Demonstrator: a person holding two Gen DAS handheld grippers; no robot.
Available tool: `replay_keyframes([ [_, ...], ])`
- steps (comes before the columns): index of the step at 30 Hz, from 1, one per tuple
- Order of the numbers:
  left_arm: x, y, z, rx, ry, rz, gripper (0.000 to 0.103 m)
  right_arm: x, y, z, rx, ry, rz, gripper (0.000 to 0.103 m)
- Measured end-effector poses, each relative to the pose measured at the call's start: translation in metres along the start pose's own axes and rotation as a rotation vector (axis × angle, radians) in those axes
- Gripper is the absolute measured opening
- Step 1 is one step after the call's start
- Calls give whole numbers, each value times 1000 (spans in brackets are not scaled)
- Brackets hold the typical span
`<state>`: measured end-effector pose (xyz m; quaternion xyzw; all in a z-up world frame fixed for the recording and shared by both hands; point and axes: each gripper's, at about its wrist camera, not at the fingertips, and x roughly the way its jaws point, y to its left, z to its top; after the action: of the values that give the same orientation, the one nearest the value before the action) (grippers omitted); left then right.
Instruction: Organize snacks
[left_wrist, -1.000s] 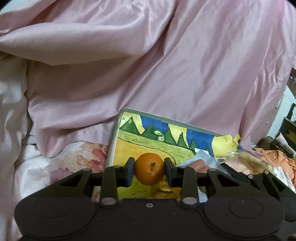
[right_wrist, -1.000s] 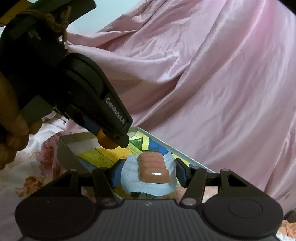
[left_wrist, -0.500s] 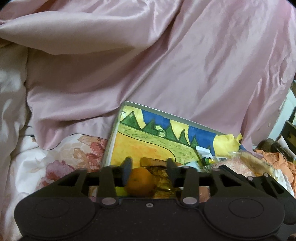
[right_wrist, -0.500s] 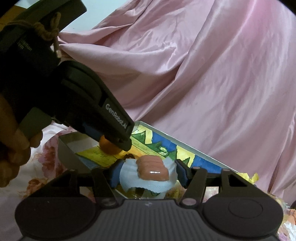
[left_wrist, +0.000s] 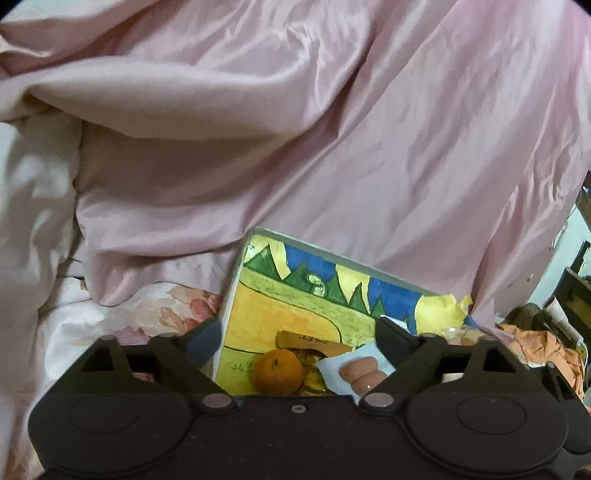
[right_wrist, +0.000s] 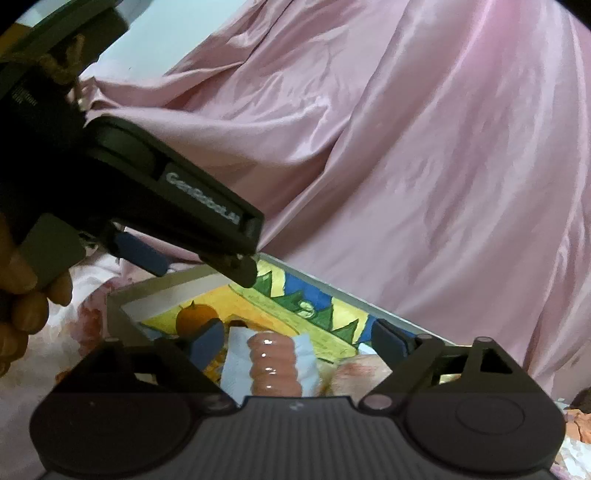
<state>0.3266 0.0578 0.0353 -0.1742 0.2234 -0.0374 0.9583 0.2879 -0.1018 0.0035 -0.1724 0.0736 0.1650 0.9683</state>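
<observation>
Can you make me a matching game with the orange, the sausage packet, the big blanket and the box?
Things:
1. orange
2. sausage packet
3. blanket
4. box

Descriptions:
A. shiny pink, bunched up behind the box
B. painted inside with green trees and blue sky
C. round, lying in the box
D. white wrapper with pinkish links showing

Pairs: 1-C, 2-D, 3-A, 4-B
</observation>
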Motion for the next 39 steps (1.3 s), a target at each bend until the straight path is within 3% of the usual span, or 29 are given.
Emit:
replay_keyframes([
  [5,-18,-1,5,0,-38,10,102,-14,-7,6,23,-15,-22,101],
  [10,-37,-6,5,18,-62,27,102,-31,-19,14,73,-27,-45,103],
  [39,-153,-38,-38,120,-165,117,102,-145,-61,28,251,-89,-152,103],
])
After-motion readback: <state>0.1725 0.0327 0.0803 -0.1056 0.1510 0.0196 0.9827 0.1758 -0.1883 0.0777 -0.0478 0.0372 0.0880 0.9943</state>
